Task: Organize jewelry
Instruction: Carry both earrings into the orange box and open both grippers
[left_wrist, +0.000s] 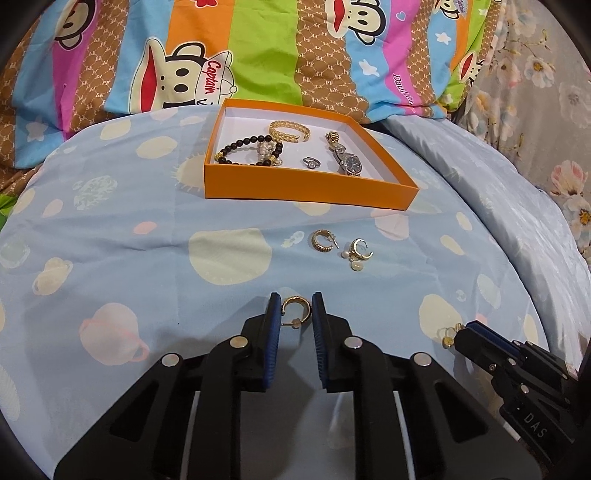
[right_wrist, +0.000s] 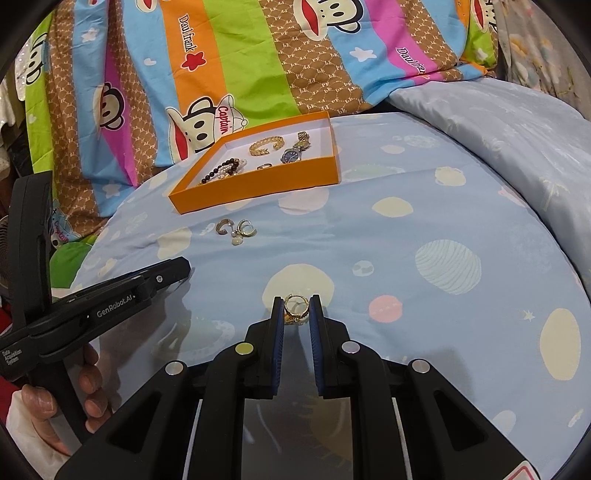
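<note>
I have the left hand-held gripper (left_wrist: 295, 308) pinched narrow on a gold hoop earring (left_wrist: 295, 309), its post pointing back at me. The right hand-held gripper (right_wrist: 295, 309) clamps a gold ring (right_wrist: 295, 309). The orange box (left_wrist: 306, 184) lies ahead of both, and I judge the left nearer, with two loose earrings (left_wrist: 341, 245) on the bed (left_wrist: 147, 229) between.
</note>
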